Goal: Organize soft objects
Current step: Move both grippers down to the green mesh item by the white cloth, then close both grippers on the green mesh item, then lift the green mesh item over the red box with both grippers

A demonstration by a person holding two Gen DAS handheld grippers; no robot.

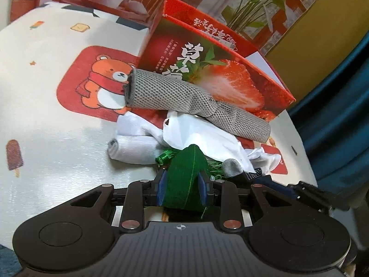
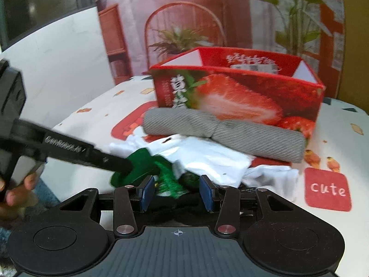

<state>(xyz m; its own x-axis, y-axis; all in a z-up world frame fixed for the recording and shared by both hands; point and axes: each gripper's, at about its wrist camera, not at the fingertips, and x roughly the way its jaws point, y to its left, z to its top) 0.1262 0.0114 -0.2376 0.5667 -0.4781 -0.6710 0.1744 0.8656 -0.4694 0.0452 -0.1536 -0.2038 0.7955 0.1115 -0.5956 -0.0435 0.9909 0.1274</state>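
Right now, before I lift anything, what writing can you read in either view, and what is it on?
"cute": white letters on the red patch of the tablecloth.
"草莓": large white characters on the front of the strawberry box, lower character partly hidden by the grey knit sleeve.
Small white lines beside them: too small to read.
White characters inside the box's back wall: upside down, unreadable.
Embossed brand on the left claw's arm: too blurred.
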